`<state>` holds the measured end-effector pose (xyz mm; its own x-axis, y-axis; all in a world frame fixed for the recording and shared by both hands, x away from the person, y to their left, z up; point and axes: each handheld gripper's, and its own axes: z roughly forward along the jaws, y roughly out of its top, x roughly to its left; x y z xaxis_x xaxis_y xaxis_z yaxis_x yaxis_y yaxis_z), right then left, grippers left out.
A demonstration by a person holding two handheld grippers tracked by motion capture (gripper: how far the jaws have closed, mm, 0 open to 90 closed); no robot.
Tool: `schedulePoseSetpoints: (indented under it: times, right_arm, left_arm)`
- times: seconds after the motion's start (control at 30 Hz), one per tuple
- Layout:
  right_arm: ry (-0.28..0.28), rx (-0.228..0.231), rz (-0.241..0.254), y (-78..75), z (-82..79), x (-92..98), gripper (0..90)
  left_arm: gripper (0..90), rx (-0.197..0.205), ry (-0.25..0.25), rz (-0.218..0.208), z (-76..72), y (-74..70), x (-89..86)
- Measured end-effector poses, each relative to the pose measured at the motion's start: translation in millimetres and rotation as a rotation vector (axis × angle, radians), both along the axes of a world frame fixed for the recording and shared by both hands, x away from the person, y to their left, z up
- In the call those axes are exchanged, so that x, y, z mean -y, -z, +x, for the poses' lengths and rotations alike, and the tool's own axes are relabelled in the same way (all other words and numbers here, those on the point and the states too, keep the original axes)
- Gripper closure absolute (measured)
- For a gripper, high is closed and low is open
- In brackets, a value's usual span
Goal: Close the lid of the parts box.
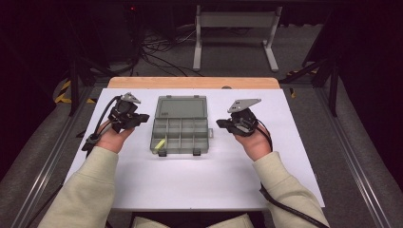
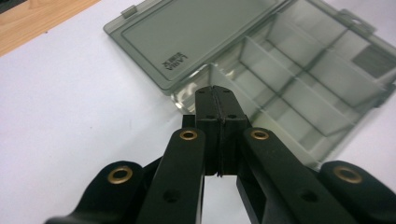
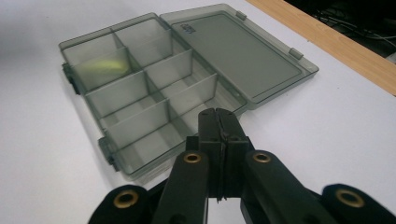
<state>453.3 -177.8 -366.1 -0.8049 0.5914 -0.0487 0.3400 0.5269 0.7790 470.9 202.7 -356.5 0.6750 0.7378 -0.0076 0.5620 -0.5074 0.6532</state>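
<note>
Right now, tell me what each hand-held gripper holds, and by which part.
Nothing. The left hand-held gripper and the right hand-held gripper are both shut and empty, beside the open smoky-grey clear plastic compartment box.

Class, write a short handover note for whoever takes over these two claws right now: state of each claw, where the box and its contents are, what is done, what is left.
Left claw: shut, empty, held off the left side of the organizer box.
Right claw: shut, empty, off the box's right side.
Box: mid-table on the white tabletop, lid folded open flat on the far side.
Done: box is open; a yellow-green item lies in the near-left compartment.
Left: probably closing the lid; the other compartments look empty.
</note>
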Motion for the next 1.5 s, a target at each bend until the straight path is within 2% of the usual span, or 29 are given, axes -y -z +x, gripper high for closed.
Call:
schedulePoseSetpoints:
  times: [0.07, 0.27, 0.5, 0.8, 0.83, 0.93, 1.07, 1.23, 1.5]
  right_arm:
    - [0.005, -0.005, -0.002, -0.9, 6.8, -1.7, 90.0]
    - [0.024, -0.018, -0.020, -2.7, 28.9, -6.4, 90.0]
    - [0.042, -0.024, -0.040, -3.9, 46.6, -10.5, 90.0]
    - [0.066, -0.045, -0.057, 0.3, 67.1, -13.0, 90.0]
    - [0.072, -0.049, -0.066, 1.8, 73.1, -14.5, 90.0]
    - [0.076, -0.055, -0.070, 2.9, 77.7, -15.7, 90.0]
    - [0.086, -0.064, -0.080, 4.8, 85.5, -18.4, 90.0]
    - [0.095, -0.080, -0.097, 7.8, 93.8, -22.1, 90.0]
    - [0.097, -0.089, -0.119, 13.6, 101.2, -27.0, 90.0]
  left_arm:
    - [89.5, -0.005, -0.010, 0.009, 7.3, 1.7, -1.1]
    - [89.5, -0.017, -0.026, -0.013, 21.5, 3.7, -3.4]
    - [89.5, -0.037, -0.056, -0.028, 38.3, 8.8, -4.6]
    - [89.6, -0.044, -0.061, -0.024, 55.6, 15.6, -5.0]
    - [89.6, -0.051, -0.069, -0.027, 57.1, 17.1, -4.5]
    - [89.5, -0.060, -0.080, -0.024, 62.4, 20.5, -4.6]
    - [89.5, -0.068, -0.092, -0.031, 67.9, 23.0, -5.1]
    - [89.5, -0.070, -0.096, -0.018, 73.5, 25.1, -5.9]
    - [89.6, -0.081, -0.108, -0.023, 73.8, 32.2, -8.9]
